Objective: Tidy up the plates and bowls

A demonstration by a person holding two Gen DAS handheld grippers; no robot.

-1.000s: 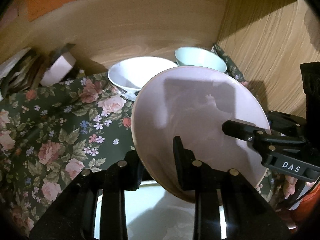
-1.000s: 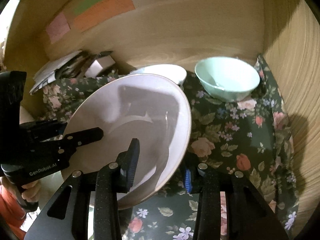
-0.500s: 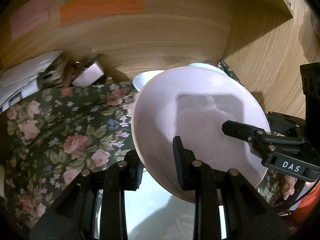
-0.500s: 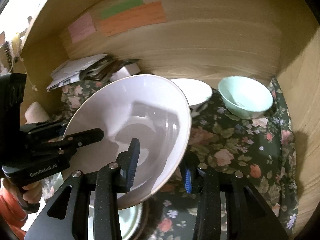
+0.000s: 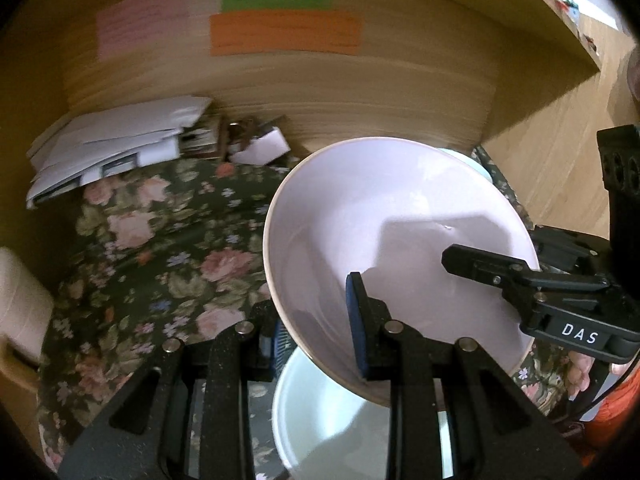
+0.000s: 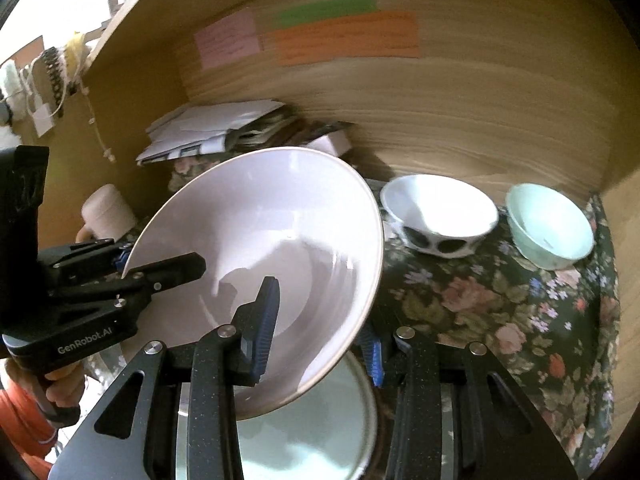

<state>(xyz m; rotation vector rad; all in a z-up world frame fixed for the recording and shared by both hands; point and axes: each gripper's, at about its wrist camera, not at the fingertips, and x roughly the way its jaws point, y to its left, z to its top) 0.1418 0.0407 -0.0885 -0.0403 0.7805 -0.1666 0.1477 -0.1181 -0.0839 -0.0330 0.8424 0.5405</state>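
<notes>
A large pale pink bowl is held tilted in the air by both grippers; it also shows in the right wrist view. My left gripper is shut on its left rim. My right gripper is shut on its right rim. A pale green plate lies right under the bowl, also in the left wrist view. A white bowl with dark spots and a mint bowl stand at the back right on the floral cloth.
The scene is inside a wooden cabinet with back wall and right side wall. A stack of papers and a small box lie at the back left. A cream mug stands at the left.
Both grippers have lifted the pink bowl up and back; the cabinet's back wall notes and papers have come into view, and the white and mint bowls look farther away.
</notes>
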